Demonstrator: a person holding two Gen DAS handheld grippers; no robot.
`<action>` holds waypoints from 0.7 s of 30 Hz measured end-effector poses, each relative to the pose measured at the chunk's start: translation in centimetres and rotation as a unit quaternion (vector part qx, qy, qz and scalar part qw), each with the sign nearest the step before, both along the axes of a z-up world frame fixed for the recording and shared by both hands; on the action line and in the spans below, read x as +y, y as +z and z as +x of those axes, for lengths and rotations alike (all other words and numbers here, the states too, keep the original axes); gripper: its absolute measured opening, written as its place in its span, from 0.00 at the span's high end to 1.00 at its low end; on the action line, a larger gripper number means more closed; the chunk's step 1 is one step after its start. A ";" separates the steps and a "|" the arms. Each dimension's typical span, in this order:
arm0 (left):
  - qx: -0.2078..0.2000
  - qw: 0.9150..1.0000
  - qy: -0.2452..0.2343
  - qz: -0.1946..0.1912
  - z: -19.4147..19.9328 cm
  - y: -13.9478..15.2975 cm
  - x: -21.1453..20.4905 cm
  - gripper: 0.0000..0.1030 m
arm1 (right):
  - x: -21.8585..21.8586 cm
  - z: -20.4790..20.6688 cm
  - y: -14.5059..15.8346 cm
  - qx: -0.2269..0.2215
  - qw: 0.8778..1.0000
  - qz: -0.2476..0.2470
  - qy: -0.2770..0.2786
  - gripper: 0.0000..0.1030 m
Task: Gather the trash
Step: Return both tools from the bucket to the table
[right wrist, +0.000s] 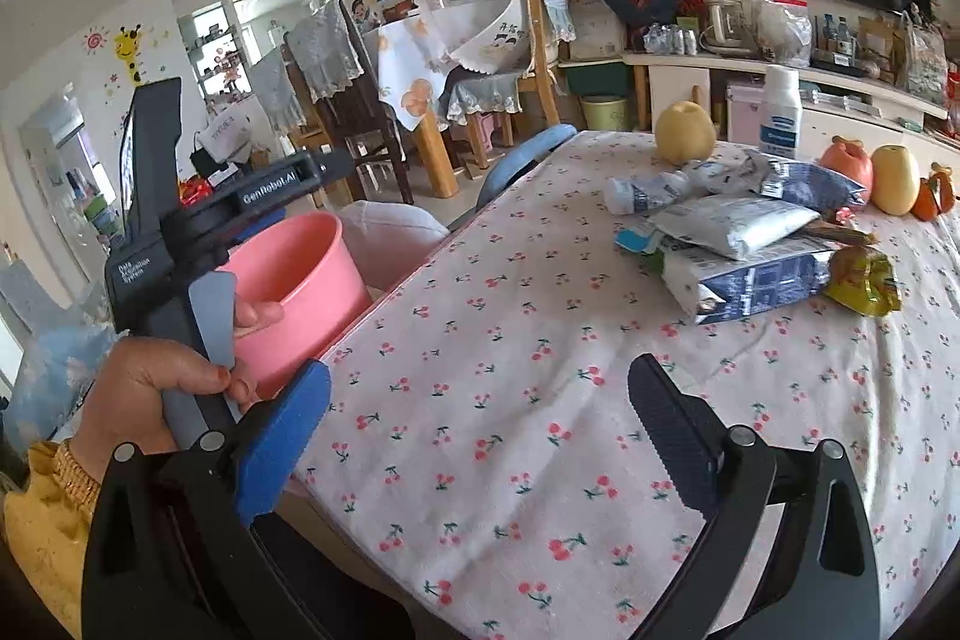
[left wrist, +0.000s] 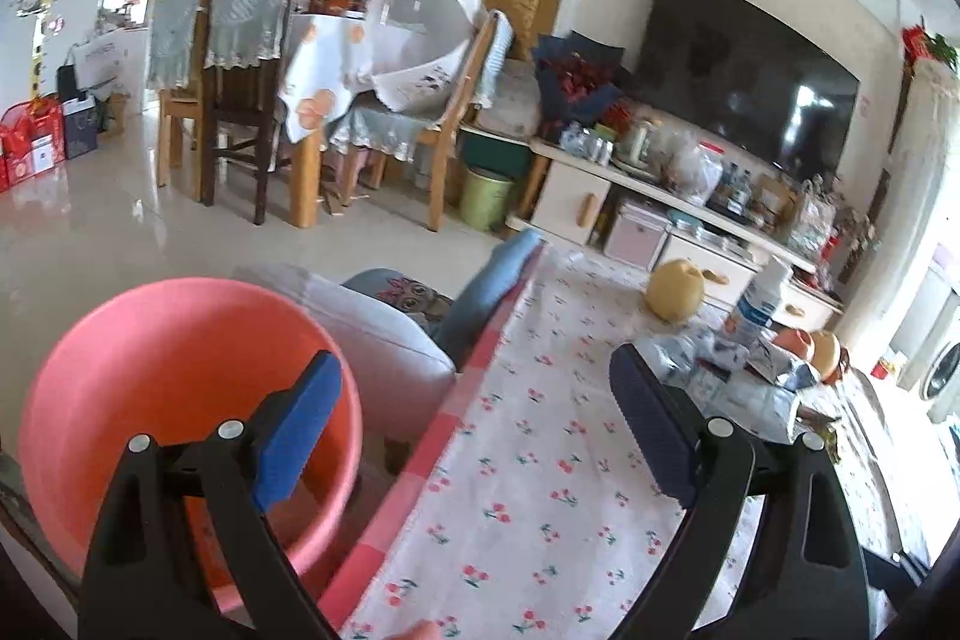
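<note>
- We see the desk (right wrist: pixel 510 400) covered in soft matt cloth, white with a small cherry print.
- The pink bin (left wrist: pixel 180 370) looks like smooth plastic with a dull sheen.
- The wrappers (right wrist: pixel 738 220) are crinkled, glossy film; the gold one (right wrist: pixel 864 277) shines like foil.
- The white bottle (right wrist: pixel 780 112) looks like smooth plastic.
- The left claw (left wrist: pixel 480 430) and right claw (right wrist: pixel 480 442) are matt black plastic with ribbed pads and bright metal pins.
- The floor (left wrist: pixel 90 220) is glossy tile.
- The chairs (left wrist: pixel 240 148) are varnished wood.
</note>
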State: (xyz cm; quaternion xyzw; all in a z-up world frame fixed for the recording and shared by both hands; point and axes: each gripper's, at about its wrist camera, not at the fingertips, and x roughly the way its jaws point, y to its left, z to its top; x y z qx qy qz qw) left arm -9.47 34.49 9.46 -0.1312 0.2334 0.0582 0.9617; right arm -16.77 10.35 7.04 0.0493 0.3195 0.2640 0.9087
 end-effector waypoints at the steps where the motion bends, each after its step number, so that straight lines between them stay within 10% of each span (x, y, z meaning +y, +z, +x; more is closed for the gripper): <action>1: 0.003 1.000 -0.007 -0.003 0.2 -0.1 -0.4 0.11 | -0.3 0.0 0.1 -0.002 1.000 -0.001 -0.003 0.05; 21: 0.073 0.992 -0.100 0.039 3.0 -2.2 -8.9 0.11 | -7.2 0.9 1.0 -0.021 0.998 0.006 -0.055 0.05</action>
